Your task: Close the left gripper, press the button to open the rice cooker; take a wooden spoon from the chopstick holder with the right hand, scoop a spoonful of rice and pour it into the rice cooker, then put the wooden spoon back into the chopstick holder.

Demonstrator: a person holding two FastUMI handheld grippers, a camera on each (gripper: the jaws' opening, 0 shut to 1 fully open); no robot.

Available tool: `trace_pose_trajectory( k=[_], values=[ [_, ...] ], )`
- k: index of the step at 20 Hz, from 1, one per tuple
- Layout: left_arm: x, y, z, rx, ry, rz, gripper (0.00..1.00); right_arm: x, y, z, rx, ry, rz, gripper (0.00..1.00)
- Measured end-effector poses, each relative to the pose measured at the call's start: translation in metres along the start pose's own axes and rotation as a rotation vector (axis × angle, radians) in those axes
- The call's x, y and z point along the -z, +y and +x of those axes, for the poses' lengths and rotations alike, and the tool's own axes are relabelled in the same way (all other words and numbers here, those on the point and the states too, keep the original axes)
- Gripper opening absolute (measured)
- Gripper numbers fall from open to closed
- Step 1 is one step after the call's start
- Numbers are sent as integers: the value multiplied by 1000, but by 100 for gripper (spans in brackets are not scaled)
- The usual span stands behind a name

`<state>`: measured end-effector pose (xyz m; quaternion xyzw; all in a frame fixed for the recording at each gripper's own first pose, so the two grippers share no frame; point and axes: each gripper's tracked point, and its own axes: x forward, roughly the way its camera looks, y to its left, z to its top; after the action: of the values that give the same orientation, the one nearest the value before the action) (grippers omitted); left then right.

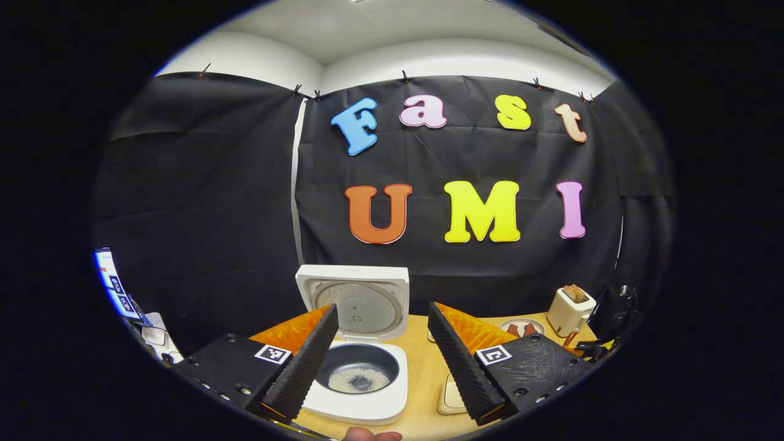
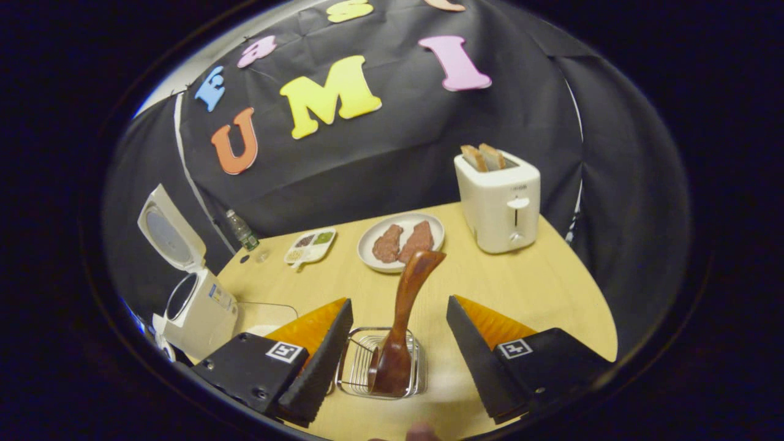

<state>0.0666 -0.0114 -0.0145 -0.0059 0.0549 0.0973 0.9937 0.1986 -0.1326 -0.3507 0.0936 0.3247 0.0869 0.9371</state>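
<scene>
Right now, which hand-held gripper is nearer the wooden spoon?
Right. Its hand-held gripper straddles the wooden spoon in the chopstick holder; the left one faces the rice cooker.

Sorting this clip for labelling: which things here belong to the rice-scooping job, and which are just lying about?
Job:
rice cooker, lid up, rice inside
wooden spoon, standing in the chopstick holder
left gripper and right gripper, both open

Lying about:
toaster with bread
plate of meat
sectioned dish
bottle
</scene>
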Motion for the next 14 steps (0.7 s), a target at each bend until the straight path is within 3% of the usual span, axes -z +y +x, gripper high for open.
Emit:
trace_pose_trajectory(
  k=[2, 3, 6, 8, 9, 10, 14],
  values=[
    [9, 3, -3, -30, 24, 7, 94, 6, -3, 20, -22, 41, 17, 95],
    [10, 4, -5, -44, 35, 12, 95, 9, -2, 26, -36, 55, 23, 82],
    [14, 7, -7, -67, 51, 21, 94, 8, 2, 37, -63, 75, 35, 67],
    [14, 7, -5, -73, 56, 22, 94, 6, 5, 38, -82, 80, 27, 71],
    [15, 8, -5, -75, 56, 17, 94, 7, 7, 39, -88, 85, 20, 42],
    [15, 8, -4, -75, 58, 10, 94, 7, 8, 39, -94, 91, 21, 46],
    [13, 8, -7, -76, 53, -5, 95, 2, 0, 25, -97, 87, 32, 23]
  ],
)
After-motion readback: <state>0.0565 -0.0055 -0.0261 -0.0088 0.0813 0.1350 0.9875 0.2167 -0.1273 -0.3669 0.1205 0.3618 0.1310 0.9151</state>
